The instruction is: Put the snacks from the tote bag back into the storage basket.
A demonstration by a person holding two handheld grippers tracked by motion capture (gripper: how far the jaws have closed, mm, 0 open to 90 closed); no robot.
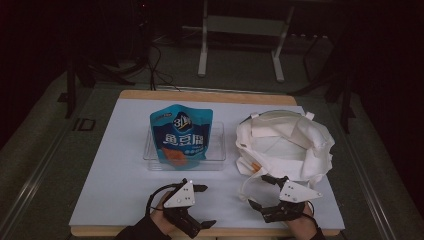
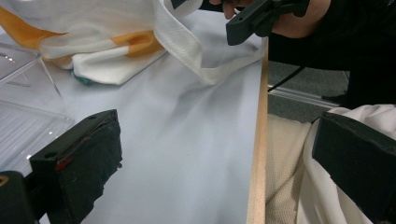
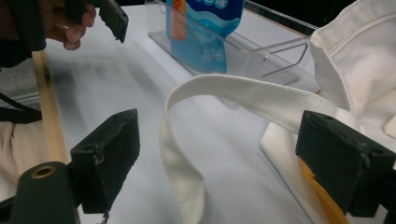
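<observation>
1. Right gripper (image 1: 263, 191) jaws spread, bag strap (image 3: 196, 121) looping between them, untouched.
2. Left gripper (image 1: 204, 205) jaws spread, holding nothing, near the table edge.
3. White cloth bag (image 1: 285, 145) lies just ahead of right gripper.
4. Clear tray (image 1: 215, 155) holds blue snack pouch (image 1: 181, 134), upright.

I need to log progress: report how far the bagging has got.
Barely begun. The blue snack pouch stands in the clear tray, outside the cloth bag. Both grippers are open: the right gripper straddles the bag's strap, the left gripper is free. Gripping and loading remain.
</observation>
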